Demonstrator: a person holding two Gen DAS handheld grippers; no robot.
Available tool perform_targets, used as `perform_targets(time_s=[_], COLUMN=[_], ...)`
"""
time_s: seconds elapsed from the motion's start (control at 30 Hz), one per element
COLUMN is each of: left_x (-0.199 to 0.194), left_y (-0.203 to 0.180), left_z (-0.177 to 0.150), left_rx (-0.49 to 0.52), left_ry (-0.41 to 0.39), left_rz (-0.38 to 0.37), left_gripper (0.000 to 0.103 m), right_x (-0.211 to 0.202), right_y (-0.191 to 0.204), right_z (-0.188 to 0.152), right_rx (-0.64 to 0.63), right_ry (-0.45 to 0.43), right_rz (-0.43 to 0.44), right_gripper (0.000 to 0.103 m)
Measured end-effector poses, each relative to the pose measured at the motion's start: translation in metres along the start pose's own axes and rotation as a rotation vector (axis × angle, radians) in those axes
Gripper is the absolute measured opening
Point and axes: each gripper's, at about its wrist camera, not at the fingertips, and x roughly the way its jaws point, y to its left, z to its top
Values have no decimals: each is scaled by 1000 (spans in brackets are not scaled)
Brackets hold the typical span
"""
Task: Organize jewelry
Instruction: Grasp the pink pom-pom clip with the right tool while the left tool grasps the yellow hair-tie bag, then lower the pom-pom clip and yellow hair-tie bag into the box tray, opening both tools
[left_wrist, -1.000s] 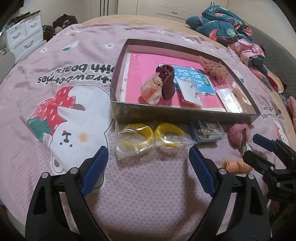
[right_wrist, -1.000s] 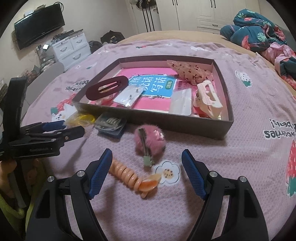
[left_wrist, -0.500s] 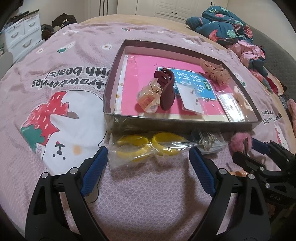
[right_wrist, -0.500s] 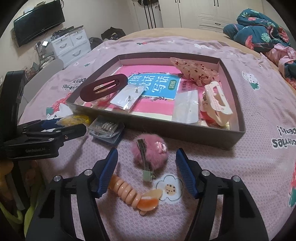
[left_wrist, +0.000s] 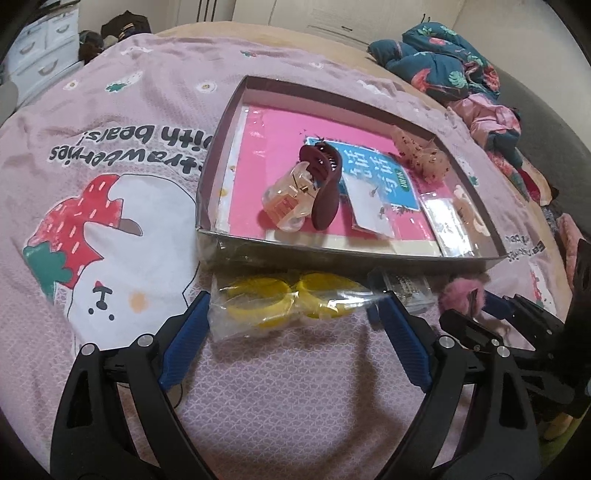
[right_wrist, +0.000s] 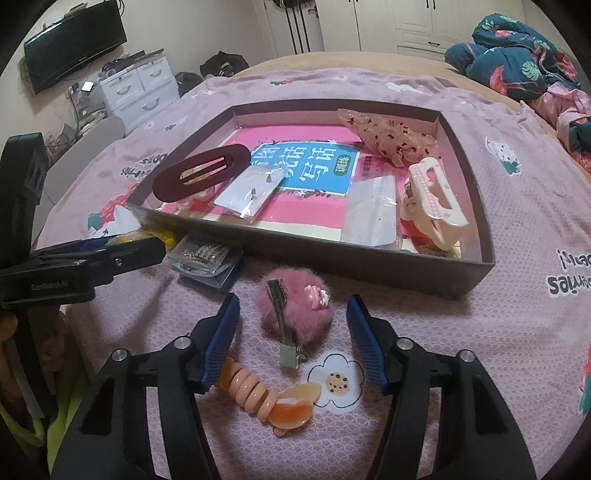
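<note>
Here the right gripper (right_wrist: 293, 325) points down at the bedspread (right_wrist: 461, 332), its jaws closing around the pink pompom clip (right_wrist: 295, 308), which lies between the blue pads without either one touching it. Just nearer the camera lies an orange spiral tie (right_wrist: 266, 400), beside the left pad. The left gripper (left_wrist: 291, 321) has its jaws wide apart, one on each side of a clear bag of yellow bangles (left_wrist: 284, 302); the bag sits between the pads, close to both, and whether it is touched I cannot tell. Between the bag and the pompom lies a small clear pouch (right_wrist: 207, 258) of silvery pieces. All of these lie on the bedspread just outside the near wall of the shallow box (right_wrist: 332, 258). Inside the box, on a pink book (right_wrist: 306, 210), a maroon clip (right_wrist: 203, 177) and a clear claw clip (left_wrist: 288, 201) sit near the left corner, a cream claw clip (right_wrist: 432, 201) near the right edge, a speckled clip (right_wrist: 388, 136) toward the far wall, and two flat clear packets (right_wrist: 247, 195) between them.
</note>
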Motion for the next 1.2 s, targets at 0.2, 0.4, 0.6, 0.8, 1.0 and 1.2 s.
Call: perform_targets(time_s=[0.2,0.4,0.6,0.8,1.0,1.2], left_x=[0,-4,-18,-32,-45,-57], left_y=[0,1,7,13,20,21], left_z=[0,-3,-9,-13,-13,-7], left_rx=[-20,-26,-39,-40,-55,-68], left_ry=[-9,-20,-42,-67,-97,-133], left_rz=[10,13,25,44,55,58], left_gripper=[81,80,80,80,80,80], right_x=[2,-3,-15,-24,-31,-38], right_y=[1,5,13,23,32,34], right_z=[0,-2,-3,2,10,17], right_rx=[-14,-40,-58,-79,-100,-103], right_ry=[3,-5,-23,-40,-58,-78], right_rz=[-6,3,14,28,45,53], right_gripper=[34,28,28,28,28,28])
